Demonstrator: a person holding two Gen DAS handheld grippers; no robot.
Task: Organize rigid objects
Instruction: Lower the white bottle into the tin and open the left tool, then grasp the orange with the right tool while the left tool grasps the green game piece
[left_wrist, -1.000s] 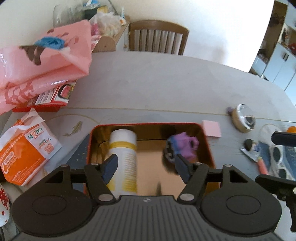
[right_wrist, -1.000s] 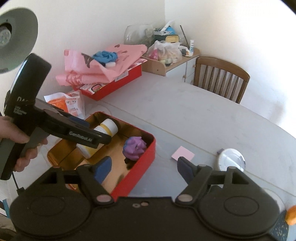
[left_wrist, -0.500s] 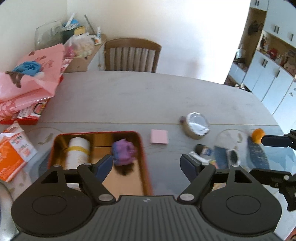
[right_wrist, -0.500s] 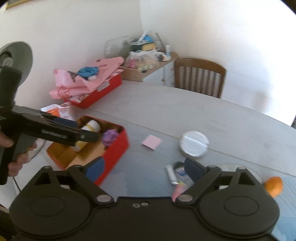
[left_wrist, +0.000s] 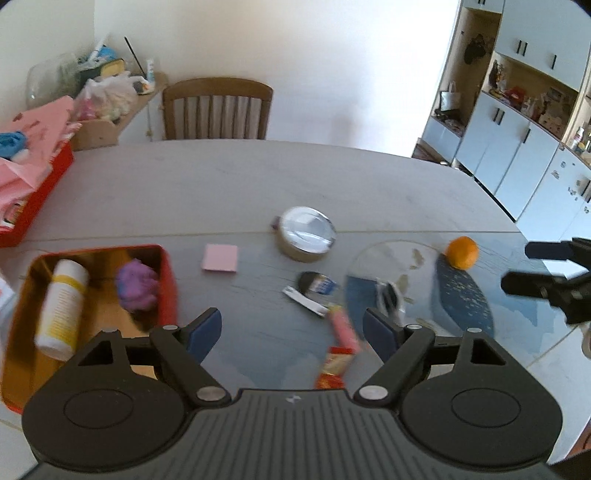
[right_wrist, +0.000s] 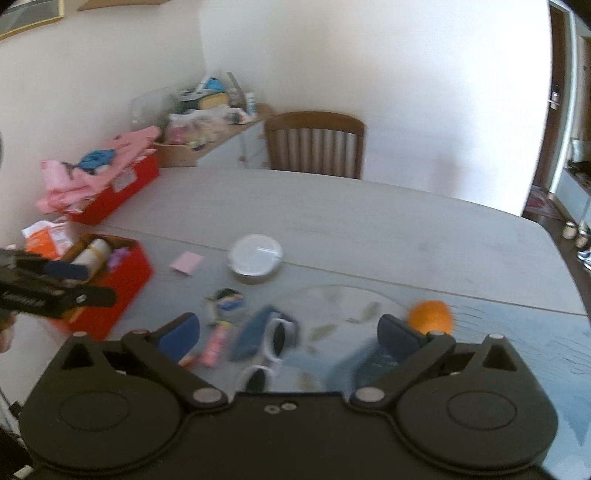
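A red tin (left_wrist: 168, 266) (right_wrist: 125, 280) at the table's left holds a white bottle with yellow bands (left_wrist: 61, 302) and a purple lump (left_wrist: 136, 288). Loose on the table lie a pink sticky pad (left_wrist: 219, 257), a round white-lidded tin (left_wrist: 304, 234) (right_wrist: 255, 256), a small tube (left_wrist: 306, 302), a pink and red stick (left_wrist: 341, 325), white-rimmed glasses (right_wrist: 275, 341) and an orange (left_wrist: 461, 252) (right_wrist: 430, 316). My left gripper (left_wrist: 291, 328) is open and empty above the tube and stick. My right gripper (right_wrist: 288, 330) is open and empty above the glasses.
A round glass mat (left_wrist: 417, 284) lies under the glasses and orange. A red box with pink cloth (right_wrist: 107, 184) sits at the far left, an orange packet (right_wrist: 48, 236) beside the tin. A wooden chair (left_wrist: 218, 109) stands behind the table. Cabinets (left_wrist: 517, 155) line the right.
Both grippers have swung right, away from the red tin toward the loose items. The tin has slid to the left of both views. Both grippers stay open.
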